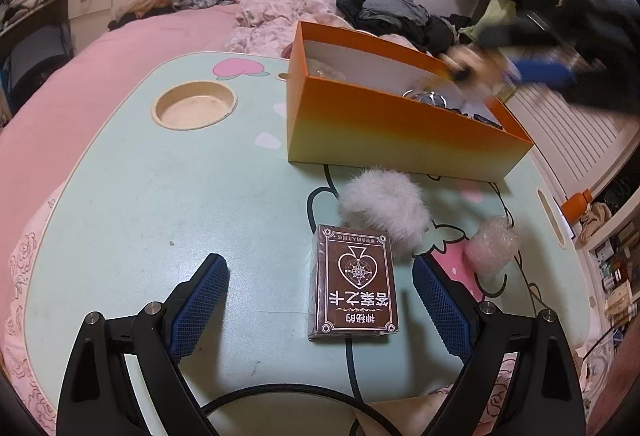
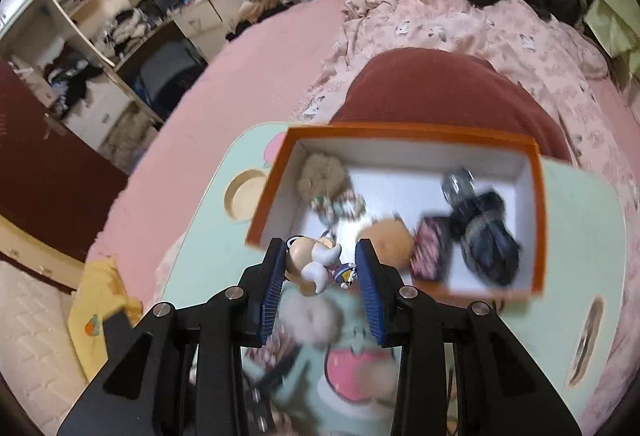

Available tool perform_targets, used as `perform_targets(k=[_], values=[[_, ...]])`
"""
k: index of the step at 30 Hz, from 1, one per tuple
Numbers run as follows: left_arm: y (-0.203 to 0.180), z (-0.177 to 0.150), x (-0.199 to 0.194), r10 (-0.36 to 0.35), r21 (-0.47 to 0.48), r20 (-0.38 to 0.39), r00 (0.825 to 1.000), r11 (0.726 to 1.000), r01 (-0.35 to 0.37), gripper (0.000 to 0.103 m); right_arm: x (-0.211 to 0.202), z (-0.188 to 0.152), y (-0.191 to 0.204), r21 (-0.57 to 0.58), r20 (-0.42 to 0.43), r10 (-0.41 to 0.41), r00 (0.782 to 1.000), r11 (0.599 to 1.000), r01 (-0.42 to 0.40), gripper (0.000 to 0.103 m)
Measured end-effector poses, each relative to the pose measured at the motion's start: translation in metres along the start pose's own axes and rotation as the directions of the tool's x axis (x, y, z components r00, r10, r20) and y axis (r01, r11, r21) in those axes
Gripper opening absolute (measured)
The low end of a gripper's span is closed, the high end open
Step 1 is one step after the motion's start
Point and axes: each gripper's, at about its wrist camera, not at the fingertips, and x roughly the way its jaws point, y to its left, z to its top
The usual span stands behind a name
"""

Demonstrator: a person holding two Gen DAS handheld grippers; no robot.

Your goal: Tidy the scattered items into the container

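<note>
An orange box (image 1: 400, 131) stands at the back right of a mint-green lap table (image 1: 160, 195). In front of it lie a white fluffy pompom (image 1: 384, 211), a brown card pack (image 1: 352, 288) and a small pink bubble-wrapped bundle (image 1: 490, 248). My left gripper (image 1: 318, 262) hovers open low over the table, its fingers on either side of the card pack without touching it. My right gripper (image 2: 322, 248) is shut on a small cream and white figurine (image 2: 316, 264), above the near rim of the orange box (image 2: 412, 129). In the left wrist view the right gripper (image 1: 480, 67) is a blur over the box.
Inside the box lie a beige fluffy ball (image 2: 320, 175), an orange round thing (image 2: 390, 242), a patterned pink and black pack (image 2: 432, 252) and black items (image 2: 486, 228). The table has a round cup hollow (image 1: 194, 109). It sits on a pink bed (image 1: 100, 67) strewn with clothes.
</note>
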Motion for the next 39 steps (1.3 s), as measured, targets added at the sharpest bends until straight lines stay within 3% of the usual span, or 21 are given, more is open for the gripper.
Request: perform_targets(k=[7, 15, 18, 22, 25, 28, 29, 30, 31, 32, 35, 37, 39], values=[[-0.002, 0.0, 0.001, 0.011, 0.008, -0.005, 1.0, 1.0, -0.011, 0.094, 0.025, -0.053, -0.038, 0.101, -0.019, 0.057, 0.998, 0.993, -0.055, 0.037], [-0.002, 0.0, 0.002, 0.011, 0.01, -0.008, 1.0, 1.0, -0.011, 0.094, 0.052, -0.069, -0.053, 0.153, -0.031, 0.121, 0.992, 0.982, -0.115, 0.038], [-0.001, 0.001, -0.003, 0.015, 0.002, 0.01, 1.0, 1.0, -0.015, 0.094, 0.042, -0.071, -0.051, 0.156, 0.031, 0.128, 0.991, 0.979, -0.131, 0.038], [-0.009, 0.009, -0.026, 0.029, 0.044, 0.112, 0.993, 0.998, -0.034, 0.094, 0.011, -0.081, -0.043, 0.104, 0.161, 0.069, 0.985, 0.991, -0.086, 0.04], [-0.02, 0.033, -0.044, 0.032, 0.094, 0.179, 0.983, 0.994, -0.049, 0.094, -0.002, -0.095, -0.035, 0.083, 0.222, 0.013, 0.975, 0.996, -0.033, 0.04], [-0.028, 0.072, -0.059, -0.046, 0.113, 0.212, 0.976, 0.993, 0.022, 0.093, -0.003, -0.111, -0.033, 0.114, 0.238, 0.062, 0.969, 0.989, -0.091, 0.04], [-0.031, 0.09, -0.058, -0.086, 0.112, 0.193, 0.977, 0.992, 0.066, 0.09, -0.002, -0.117, -0.031, 0.118, 0.24, 0.089, 0.967, 0.986, -0.12, 0.04], [-0.034, 0.105, -0.055, -0.108, 0.111, 0.166, 0.98, 0.99, 0.091, 0.081, 0.0, -0.122, -0.028, 0.114, 0.242, 0.097, 0.965, 0.985, -0.128, 0.04], [-0.038, 0.121, -0.047, -0.112, 0.116, 0.128, 0.985, 0.988, 0.098, 0.07, 0.003, -0.125, -0.022, 0.098, 0.24, 0.094, 0.966, 0.988, -0.121, 0.04], [-0.041, 0.132, -0.04, -0.103, 0.122, 0.099, 0.99, 0.988, 0.091, 0.065, 0.005, -0.127, -0.017, 0.081, 0.235, 0.088, 0.968, 0.991, -0.11, 0.04], [-0.055, 0.162, 0.003, -0.004, 0.176, -0.034, 0.999, 0.984, 0.01, 0.045, 0.018, -0.132, -0.005, 0.034, 0.187, 0.093, 0.978, 0.994, -0.101, 0.04], [-0.059, 0.171, 0.033, 0.101, 0.201, -0.086, 0.991, 0.976, -0.082, 0.029, 0.023, -0.134, -0.004, 0.031, 0.169, 0.11, 0.979, 0.993, -0.117, 0.04], [-0.06, 0.174, 0.053, 0.144, 0.207, -0.117, 0.983, 0.971, -0.118, 0.024, 0.024, -0.137, -0.006, 0.038, 0.163, 0.116, 0.98, 0.992, -0.124, 0.04]])
